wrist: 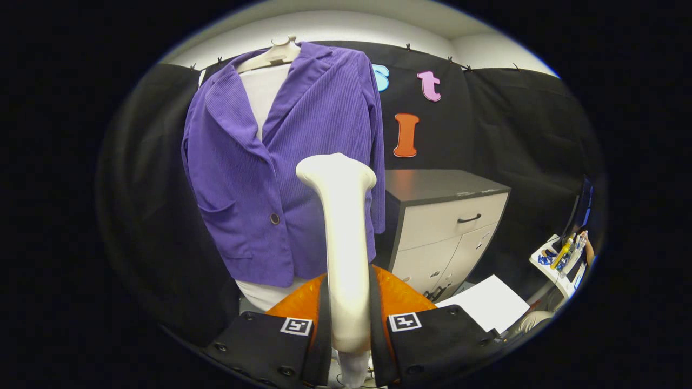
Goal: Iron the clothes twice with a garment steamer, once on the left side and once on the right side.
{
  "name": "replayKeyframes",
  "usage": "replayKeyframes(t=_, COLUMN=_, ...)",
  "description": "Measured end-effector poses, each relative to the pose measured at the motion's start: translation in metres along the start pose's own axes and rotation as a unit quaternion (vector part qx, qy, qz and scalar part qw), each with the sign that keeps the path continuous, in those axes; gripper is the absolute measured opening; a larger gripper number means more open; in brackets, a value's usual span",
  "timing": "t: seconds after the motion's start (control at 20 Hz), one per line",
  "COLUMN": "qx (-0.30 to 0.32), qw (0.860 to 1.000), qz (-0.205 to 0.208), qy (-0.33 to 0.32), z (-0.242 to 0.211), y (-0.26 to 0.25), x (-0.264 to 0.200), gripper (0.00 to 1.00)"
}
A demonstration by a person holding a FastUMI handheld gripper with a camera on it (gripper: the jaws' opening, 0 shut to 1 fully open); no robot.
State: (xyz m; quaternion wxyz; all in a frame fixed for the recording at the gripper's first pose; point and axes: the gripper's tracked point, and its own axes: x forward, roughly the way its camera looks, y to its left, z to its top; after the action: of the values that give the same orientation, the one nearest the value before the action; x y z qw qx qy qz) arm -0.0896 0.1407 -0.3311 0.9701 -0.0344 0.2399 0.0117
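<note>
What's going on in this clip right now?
A hand-held gripper is shut on the handle of a white garment steamer, held upright between its fingers. The steamer's head sits in front of a purple jacket that hangs on a hanger against the black booth wall, near the jacket's lower front by its button. Whether the head touches the fabric cannot be told. A grey cabinet stands beside the jacket.
</note>
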Motion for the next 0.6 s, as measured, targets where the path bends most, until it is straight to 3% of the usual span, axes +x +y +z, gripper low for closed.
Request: replayKeyframes(t=0.6, qx=-0.014, qw=0.990, qz=0.068, qy=-0.119, z=0.126, y=0.099, x=-0.037, gripper=0.38)
